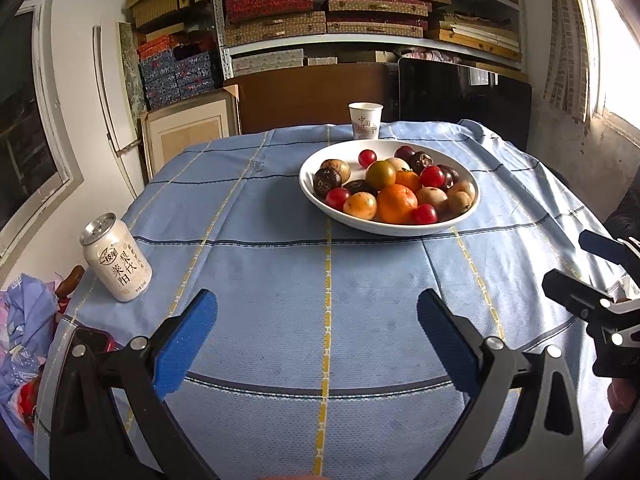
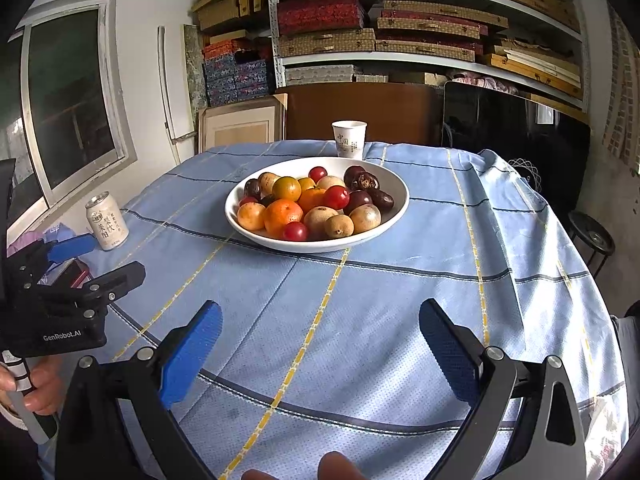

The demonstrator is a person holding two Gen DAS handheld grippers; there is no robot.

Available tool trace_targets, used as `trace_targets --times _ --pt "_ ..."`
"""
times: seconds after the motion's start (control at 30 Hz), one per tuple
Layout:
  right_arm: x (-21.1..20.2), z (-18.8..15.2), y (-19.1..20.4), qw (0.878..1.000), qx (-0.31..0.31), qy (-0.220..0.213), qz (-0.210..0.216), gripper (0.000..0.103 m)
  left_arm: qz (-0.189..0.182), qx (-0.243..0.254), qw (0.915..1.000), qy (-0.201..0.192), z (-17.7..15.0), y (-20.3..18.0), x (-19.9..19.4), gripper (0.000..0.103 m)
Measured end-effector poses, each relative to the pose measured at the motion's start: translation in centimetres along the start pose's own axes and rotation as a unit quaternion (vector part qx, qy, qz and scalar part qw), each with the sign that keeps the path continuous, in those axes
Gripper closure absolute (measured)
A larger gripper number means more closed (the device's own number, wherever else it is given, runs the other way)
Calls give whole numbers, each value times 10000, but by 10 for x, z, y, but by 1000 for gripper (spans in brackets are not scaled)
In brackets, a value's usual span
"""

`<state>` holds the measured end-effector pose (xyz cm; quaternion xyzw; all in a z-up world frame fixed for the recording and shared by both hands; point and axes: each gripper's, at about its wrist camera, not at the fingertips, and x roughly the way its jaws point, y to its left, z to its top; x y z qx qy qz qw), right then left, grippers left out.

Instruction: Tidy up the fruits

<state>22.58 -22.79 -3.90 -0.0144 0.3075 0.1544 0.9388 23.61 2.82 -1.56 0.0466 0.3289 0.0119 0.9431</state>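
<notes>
A white bowl (image 1: pixel 452 156) (image 2: pixel 394 184) on the blue checked tablecloth holds several fruits: oranges (image 1: pixel 397 203) (image 2: pixel 283 213), red cherry tomatoes (image 1: pixel 425 214) (image 2: pixel 336 197), brown round fruits (image 2: pixel 339 226) and dark wrinkled ones (image 1: pixel 327 181) (image 2: pixel 362 180). My left gripper (image 1: pixel 318 330) hovers open over the near part of the table, well short of the bowl, nothing between its blue pads. My right gripper (image 2: pixel 320 338) is open too, likewise near the table's front edge. Each gripper shows at the side of the other's view: the right gripper (image 1: pixel 592 272), the left gripper (image 2: pixel 100 260).
A cream drink can (image 1: pixel 116 262) (image 2: pixel 107 221) stands at the table's left edge, with a phone (image 1: pixel 90 340) close by. A paper cup (image 1: pixel 365 120) (image 2: pixel 349 139) stands behind the bowl. Shelves of boxes and a dark screen (image 1: pixel 464 96) fill the back wall.
</notes>
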Motion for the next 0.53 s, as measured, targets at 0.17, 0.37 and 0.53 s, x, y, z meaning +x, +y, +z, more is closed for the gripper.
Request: trace_targets --times 0.17,0.37,0.53 --pt "1 0 0 10000 -15 24 6 4 16 -64 10000 29 -1 2 0 5" --pt "2 0 0 10000 -20 29 9 4 51 -107 9999 29 -1 4 0 5" --pt "1 0 -2 10000 3 41 8 4 20 -88 10000 5 0 5 -1 5"
